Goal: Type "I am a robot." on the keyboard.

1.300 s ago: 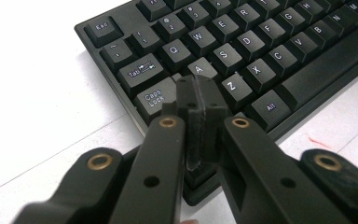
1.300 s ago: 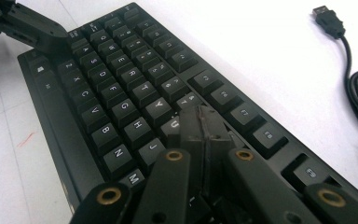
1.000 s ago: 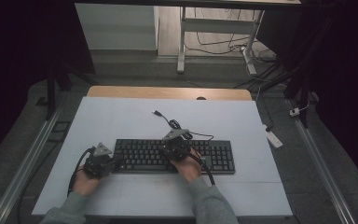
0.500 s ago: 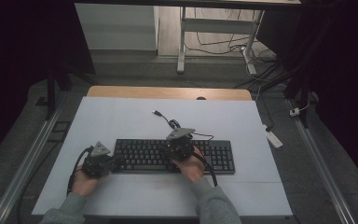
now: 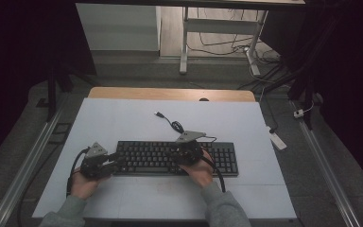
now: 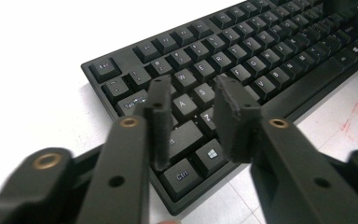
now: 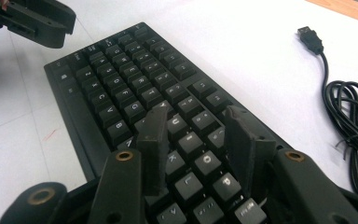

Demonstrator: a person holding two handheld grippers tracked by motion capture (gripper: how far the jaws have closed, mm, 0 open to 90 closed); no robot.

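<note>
White table (image 5: 123,123) bears black keyboard (image 6: 242,60) marked "acer".

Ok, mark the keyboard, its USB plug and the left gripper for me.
keyboard (image 5: 170,158): high view, on the middle key rows.
USB plug (image 7: 309,39): right gripper view, on the plug's black body.
left gripper (image 6: 193,123): left gripper view, midway between its two open fingertips, above the keys.
</note>
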